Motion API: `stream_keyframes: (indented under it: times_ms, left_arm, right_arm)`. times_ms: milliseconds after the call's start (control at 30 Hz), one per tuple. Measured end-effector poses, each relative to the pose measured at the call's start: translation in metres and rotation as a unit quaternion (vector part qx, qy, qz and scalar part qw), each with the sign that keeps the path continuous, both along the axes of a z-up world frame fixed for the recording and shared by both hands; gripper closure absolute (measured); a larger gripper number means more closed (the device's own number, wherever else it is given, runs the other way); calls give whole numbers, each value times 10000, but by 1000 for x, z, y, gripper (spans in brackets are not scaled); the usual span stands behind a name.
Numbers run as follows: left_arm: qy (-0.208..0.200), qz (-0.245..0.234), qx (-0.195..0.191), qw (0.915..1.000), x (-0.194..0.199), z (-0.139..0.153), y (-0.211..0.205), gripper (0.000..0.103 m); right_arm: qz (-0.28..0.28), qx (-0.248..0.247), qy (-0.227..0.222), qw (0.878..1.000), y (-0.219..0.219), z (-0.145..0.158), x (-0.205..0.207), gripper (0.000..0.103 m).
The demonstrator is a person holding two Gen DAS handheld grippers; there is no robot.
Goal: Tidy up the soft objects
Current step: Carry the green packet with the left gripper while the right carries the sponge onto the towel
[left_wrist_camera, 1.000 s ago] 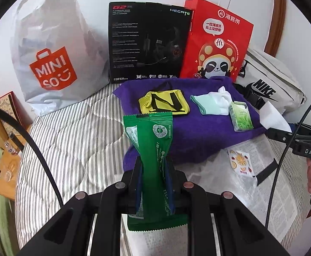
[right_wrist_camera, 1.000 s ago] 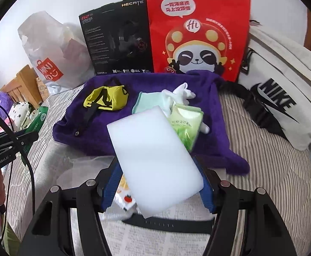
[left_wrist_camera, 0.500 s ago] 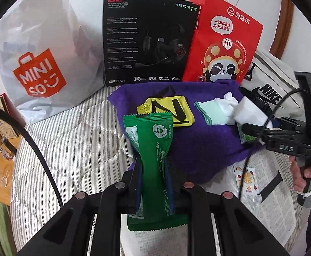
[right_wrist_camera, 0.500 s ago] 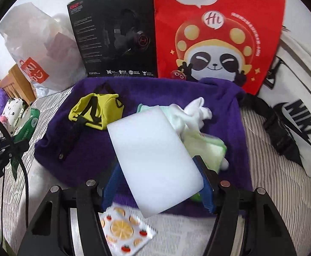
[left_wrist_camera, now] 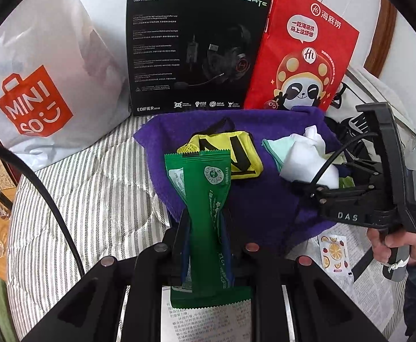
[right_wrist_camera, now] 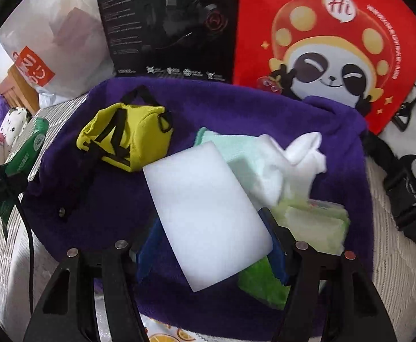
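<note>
My left gripper is shut on a green packet, held upright at the near edge of the purple towel. My right gripper is shut on a white sponge block and holds it over the purple towel. It also shows in the left wrist view. On the towel lie a yellow pouch, a mint and white cloth and a light green tissue pack. The sponge hides part of the tissue pack.
A Miniso bag, a black headset box and a red panda bag stand along the wall. A white Nike bag lies right. A fruit-print sachet lies on newspaper over the striped mattress.
My right gripper has carried the white sponge forward and left, from over the newspaper to over the towel beside the cloth. My left gripper with the green packet has moved closer to the towel.
</note>
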State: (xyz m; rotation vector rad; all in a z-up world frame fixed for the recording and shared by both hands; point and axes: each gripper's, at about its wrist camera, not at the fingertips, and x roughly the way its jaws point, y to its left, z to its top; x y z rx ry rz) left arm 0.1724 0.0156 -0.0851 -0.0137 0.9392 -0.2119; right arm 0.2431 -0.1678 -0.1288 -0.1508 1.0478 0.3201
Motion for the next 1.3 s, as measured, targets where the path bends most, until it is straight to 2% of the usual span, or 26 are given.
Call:
stream_keyframes:
  times_ms: [133, 333, 467, 733, 1033, 1300]
  left_arm:
    - [4, -38, -19, 10000, 3, -1, -1, 84]
    - [8, -120, -40, 9999, 6, -6, -7, 84]
    - [89, -167, -85, 9998, 8, -10, -11, 84]
    - [175, -308, -22, 9994, 11, -15, -25, 84]
    - [293, -484, -96, 9984, 24, -22, -39, 84]
    - [322, -602, -22, 9977, 35, -32, -55, 84]
  right_arm:
    - [73, 44, 88, 9999, 2, -10, 1, 38]
    - [206, 282, 136, 9993, -4, -9, -3, 33]
    - [252, 425, 254, 9985, -6, -11, -4, 15]
    - [174, 369, 90, 9991, -12, 3, -17, 15]
    - [-174, 589, -122, 9980, -40, 33, -33, 15]
    - [-334, 708, -231, 9967, -57, 46, -51, 15]
